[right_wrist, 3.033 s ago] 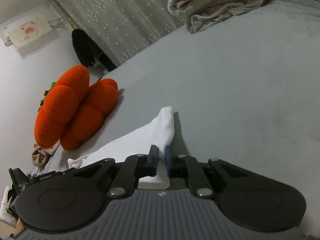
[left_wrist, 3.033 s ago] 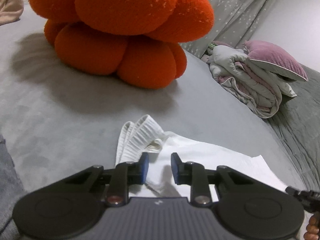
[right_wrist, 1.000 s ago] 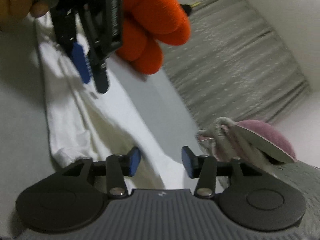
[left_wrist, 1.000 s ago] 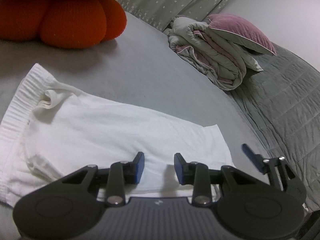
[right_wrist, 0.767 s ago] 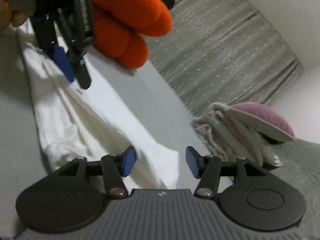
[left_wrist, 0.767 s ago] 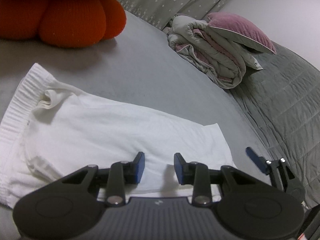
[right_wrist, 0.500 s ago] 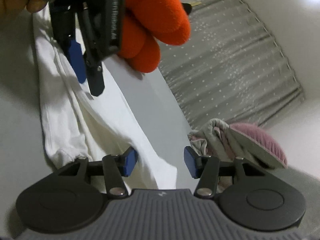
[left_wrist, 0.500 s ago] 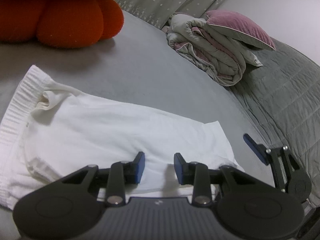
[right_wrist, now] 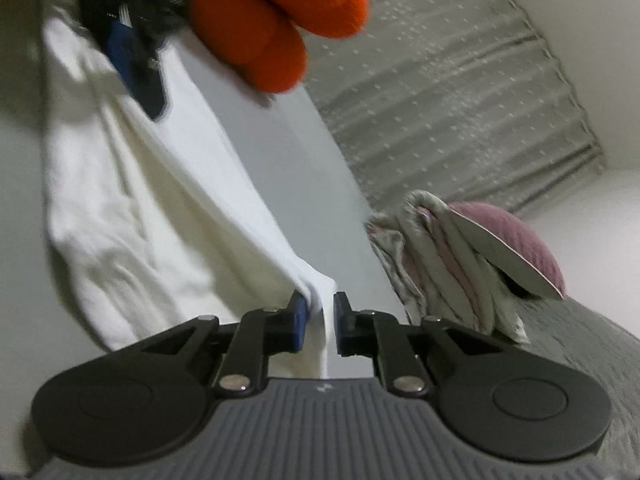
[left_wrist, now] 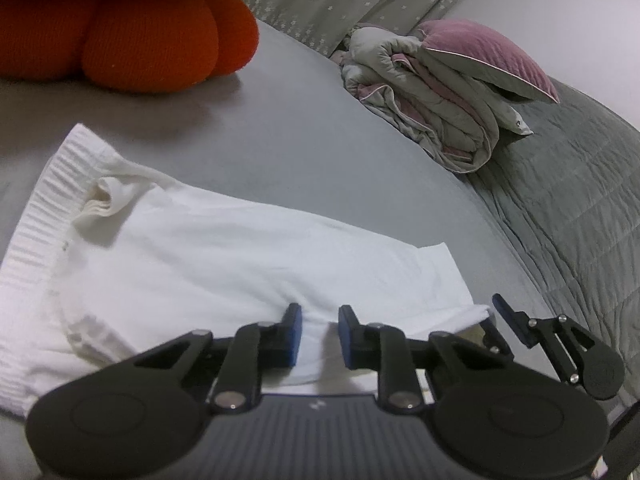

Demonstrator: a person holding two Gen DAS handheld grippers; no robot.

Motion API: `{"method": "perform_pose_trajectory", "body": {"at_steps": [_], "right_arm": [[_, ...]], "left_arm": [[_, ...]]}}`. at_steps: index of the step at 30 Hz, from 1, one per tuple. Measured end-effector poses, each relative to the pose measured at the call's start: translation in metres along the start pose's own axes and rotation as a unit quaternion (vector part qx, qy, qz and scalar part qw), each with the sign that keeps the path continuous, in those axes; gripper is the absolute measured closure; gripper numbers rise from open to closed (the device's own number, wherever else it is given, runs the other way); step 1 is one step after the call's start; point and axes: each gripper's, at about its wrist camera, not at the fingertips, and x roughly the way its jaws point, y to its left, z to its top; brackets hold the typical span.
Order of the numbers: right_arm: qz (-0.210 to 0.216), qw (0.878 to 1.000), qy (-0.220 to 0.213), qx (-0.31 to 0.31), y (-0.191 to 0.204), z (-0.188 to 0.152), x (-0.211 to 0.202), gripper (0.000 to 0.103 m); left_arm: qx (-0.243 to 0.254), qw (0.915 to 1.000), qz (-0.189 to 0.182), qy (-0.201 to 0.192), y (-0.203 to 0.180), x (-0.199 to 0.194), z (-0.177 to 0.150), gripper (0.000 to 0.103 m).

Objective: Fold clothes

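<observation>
A white garment [left_wrist: 208, 256] with a ribbed waistband at the left lies flat on the grey bed [left_wrist: 304, 152]. My left gripper [left_wrist: 320, 334] is open, its fingers over the garment's near edge with cloth showing between them. My right gripper [right_wrist: 320, 314] has its jaws nearly closed on the garment's end corner [right_wrist: 316, 284]; it also shows in the left wrist view [left_wrist: 496, 320] at that corner. In the right wrist view the garment [right_wrist: 132, 208] stretches away to the left gripper [right_wrist: 136, 64] at the top left.
A big orange plush cushion [left_wrist: 120, 28] sits at the back left of the bed. A bundled grey-pink quilt [left_wrist: 432, 112] and a mauve pillow [left_wrist: 488, 56] lie at the back right. A grey quilted cover [left_wrist: 572, 208] is on the right. A starred curtain [right_wrist: 452, 80] hangs behind.
My right gripper has moved onto the garment's end corner and closed on it. My left gripper has stayed open over the near edge.
</observation>
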Motion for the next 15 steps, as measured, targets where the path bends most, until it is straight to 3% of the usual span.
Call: {"method": "perform_pose_trajectory", "body": {"at_steps": [3, 4, 8, 12, 15], "right_arm": [[-0.004, 1.000, 0.004, 0.013, -0.002, -0.004, 0.001, 0.092], [-0.005, 1.000, 0.003, 0.017, -0.002, -0.005, 0.001, 0.099], [-0.007, 0.999, 0.003, 0.033, -0.004, -0.009, 0.001, 0.099], [0.018, 0.999, 0.007, 0.040, -0.009, -0.012, -0.003, 0.099], [0.044, 0.998, -0.005, 0.044, -0.012, -0.014, -0.007, 0.099]], "left_arm": [[0.002, 1.0000, 0.001, 0.000, -0.001, 0.001, 0.000, 0.082], [0.003, 1.0000, 0.002, 0.000, -0.001, 0.000, 0.000, 0.082], [0.004, 1.0000, 0.004, 0.002, -0.001, 0.000, 0.000, 0.082], [-0.008, 0.9999, 0.000, 0.014, -0.001, -0.002, 0.006, 0.081], [-0.033, 0.9990, -0.029, 0.005, -0.008, -0.016, 0.023, 0.073]]}}
